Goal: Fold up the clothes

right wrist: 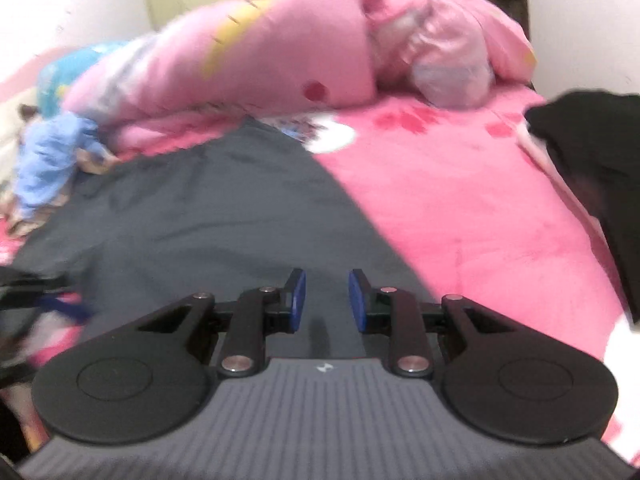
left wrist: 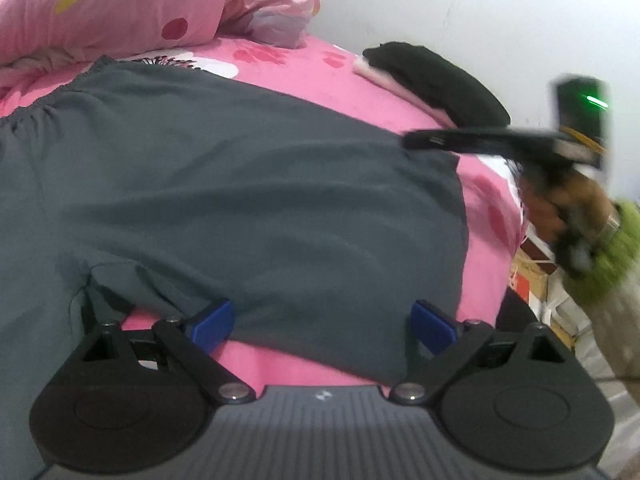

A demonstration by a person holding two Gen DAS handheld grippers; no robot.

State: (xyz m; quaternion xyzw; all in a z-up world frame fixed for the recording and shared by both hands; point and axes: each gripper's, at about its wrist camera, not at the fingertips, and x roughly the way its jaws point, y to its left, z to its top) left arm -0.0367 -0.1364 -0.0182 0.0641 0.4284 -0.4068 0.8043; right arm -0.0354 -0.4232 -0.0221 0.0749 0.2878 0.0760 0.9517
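Grey shorts (left wrist: 248,184) with an elastic waistband lie spread flat on the pink bed sheet (left wrist: 320,68). My left gripper (left wrist: 323,325) stands wide open at the near hem, with the hem edge lying between its blue pads and nothing gripped. A hand (left wrist: 560,208) holds my right gripper (left wrist: 420,140), blurred, over the shorts' right edge. In the right wrist view the right gripper (right wrist: 327,300) hovers over the grey shorts (right wrist: 200,216), open with a narrow empty gap. The left gripper (right wrist: 60,304) shows as a blur at the left edge.
A bunched pink duvet (left wrist: 120,4) (right wrist: 260,60) fills the head of the bed. A folded black garment (left wrist: 440,80) (right wrist: 592,160) rests on a pale one at the right. Light blue clothing (right wrist: 48,160) lies at the left. Boxes (left wrist: 532,280) stand beside the bed.
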